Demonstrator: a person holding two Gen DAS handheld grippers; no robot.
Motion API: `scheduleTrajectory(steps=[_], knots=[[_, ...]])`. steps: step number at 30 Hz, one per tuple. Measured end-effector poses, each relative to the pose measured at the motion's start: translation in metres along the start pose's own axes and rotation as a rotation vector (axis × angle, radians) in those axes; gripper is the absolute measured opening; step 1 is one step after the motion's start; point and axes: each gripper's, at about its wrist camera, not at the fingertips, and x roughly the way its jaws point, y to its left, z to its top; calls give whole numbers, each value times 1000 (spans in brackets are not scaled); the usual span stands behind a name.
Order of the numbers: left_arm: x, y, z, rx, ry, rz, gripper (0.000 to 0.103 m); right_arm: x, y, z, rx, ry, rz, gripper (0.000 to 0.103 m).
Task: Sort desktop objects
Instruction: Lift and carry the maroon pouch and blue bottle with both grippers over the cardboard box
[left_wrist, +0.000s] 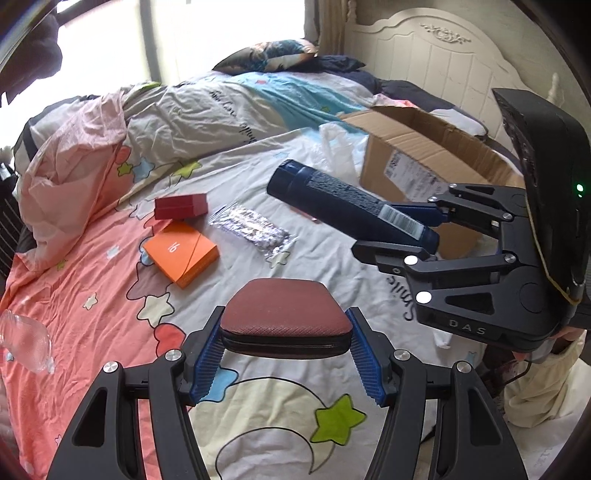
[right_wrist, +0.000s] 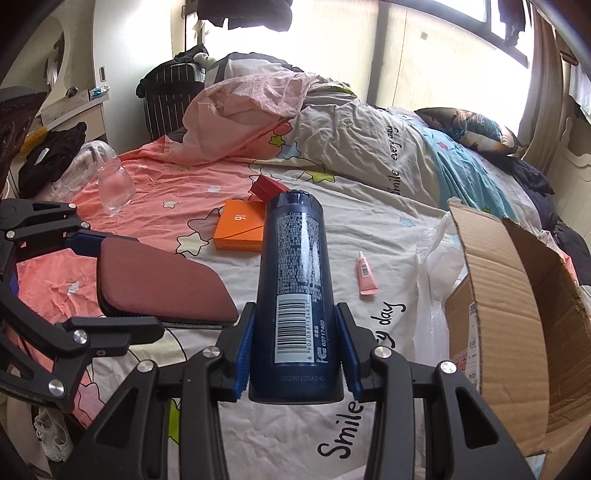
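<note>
My left gripper (left_wrist: 286, 363) is shut on a maroon zip case (left_wrist: 286, 314) and holds it above the bed; the case also shows in the right wrist view (right_wrist: 162, 284). My right gripper (right_wrist: 297, 354) is shut on a dark blue bottle (right_wrist: 293, 288), held above the sheet; the bottle shows in the left wrist view (left_wrist: 347, 206) too. On the bed lie an orange box (left_wrist: 181, 254), a red box (left_wrist: 180, 206), a silver foil packet (left_wrist: 253, 229) and a small pink tube (right_wrist: 365, 275).
An open cardboard box (right_wrist: 517, 295) stands at the right on the bed, with a white plastic bag (right_wrist: 439, 258) beside it. A clear glass jug (right_wrist: 112, 184) sits at the left. A crumpled quilt (right_wrist: 295, 122) and pillow (right_wrist: 476, 127) lie beyond.
</note>
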Motion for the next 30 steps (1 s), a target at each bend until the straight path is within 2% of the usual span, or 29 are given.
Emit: scheduleTrajectory(steps=[15, 30], knots=[[-48, -40, 13, 43, -71, 30, 65, -58, -15, -1, 23, -81, -41, 38], [-62, -85, 45, 103, -110, 24, 65, -106, -58, -12, 80, -144, -109, 38]])
